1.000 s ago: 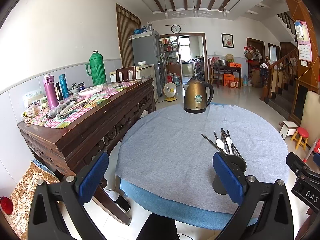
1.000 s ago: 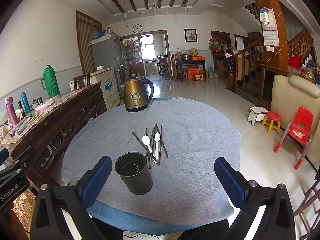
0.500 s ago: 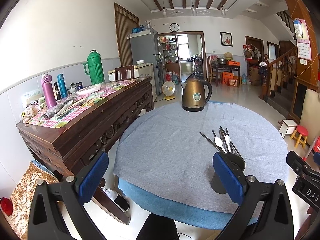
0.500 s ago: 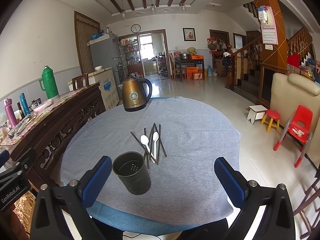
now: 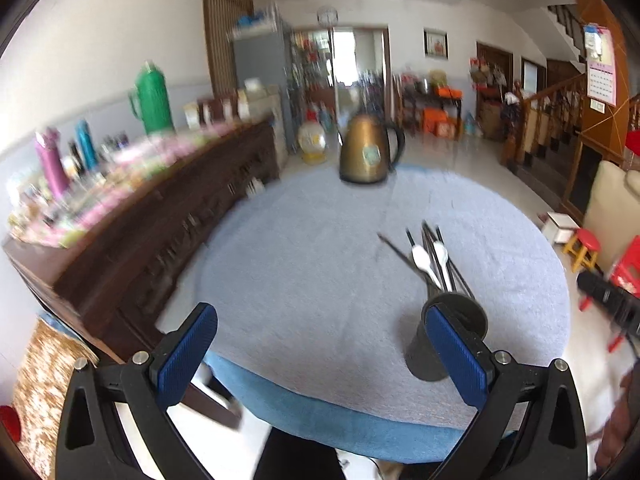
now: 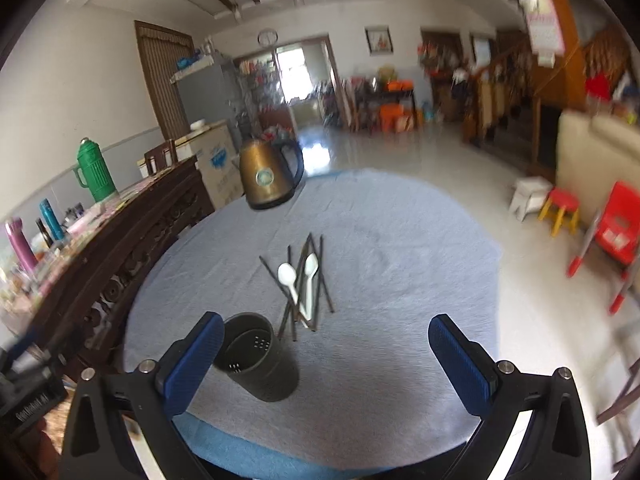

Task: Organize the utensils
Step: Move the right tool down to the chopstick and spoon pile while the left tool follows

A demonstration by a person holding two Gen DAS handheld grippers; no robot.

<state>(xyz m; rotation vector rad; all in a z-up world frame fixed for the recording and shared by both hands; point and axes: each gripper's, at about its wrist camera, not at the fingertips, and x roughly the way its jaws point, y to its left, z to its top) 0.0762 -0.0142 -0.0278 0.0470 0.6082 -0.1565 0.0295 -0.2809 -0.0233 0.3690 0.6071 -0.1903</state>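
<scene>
Utensils [image 6: 302, 286] all still loose on the grey tablecloth [image 6: 400, 264], bundled just behind the dark holder cup [image 6: 258, 356]. Two white spoons [image 6: 287, 273] plus several dark chopsticks. Cup looks empty from the R cam, so nothing sorted yet; whole pile left to do.

Long axes run roughly away from me toward the kettle [image 6: 269, 178], fanned and crossing a bit. Spoon bowls at the far end, handles toward the cup.

Left gripper [image 5: 320, 356] jaws wide apart, holding nothing, over the near table edge. Right gripper [image 6: 324, 360] same: spread, empty, short of the pile.
</scene>
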